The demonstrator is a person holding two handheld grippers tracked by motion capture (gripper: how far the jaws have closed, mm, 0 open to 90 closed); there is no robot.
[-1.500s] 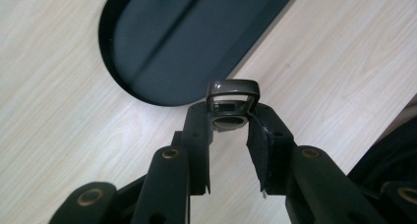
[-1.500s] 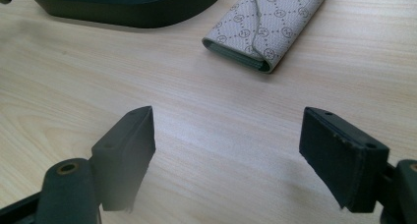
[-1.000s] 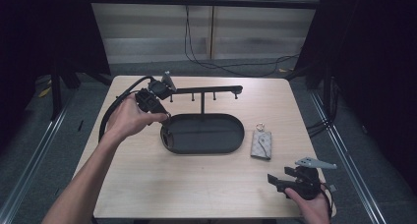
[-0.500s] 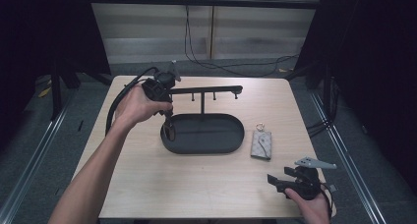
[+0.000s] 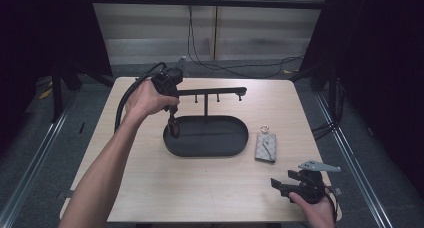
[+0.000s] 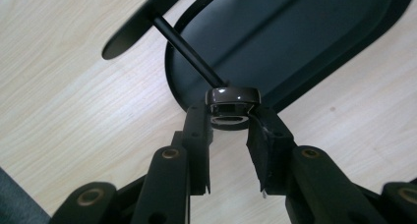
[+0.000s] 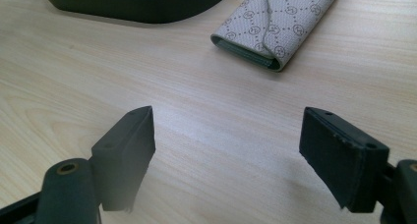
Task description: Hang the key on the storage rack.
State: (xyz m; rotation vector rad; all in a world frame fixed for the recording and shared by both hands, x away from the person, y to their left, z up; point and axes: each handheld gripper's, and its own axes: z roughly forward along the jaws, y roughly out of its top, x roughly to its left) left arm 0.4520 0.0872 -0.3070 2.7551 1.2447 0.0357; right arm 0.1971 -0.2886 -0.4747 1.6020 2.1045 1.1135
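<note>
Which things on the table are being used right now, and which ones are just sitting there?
In use:
- left gripper, shut on the small dark ring-shaped thing
- black stand with its oval tray, right under that thing

Just lying about:
- patterned key pouch, on the wood beside the tray
- right gripper, open, resting near the table's front edge

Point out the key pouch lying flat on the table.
The pale patterned pouch right of the black tray; the dark one hangs from the left gripper.
</note>
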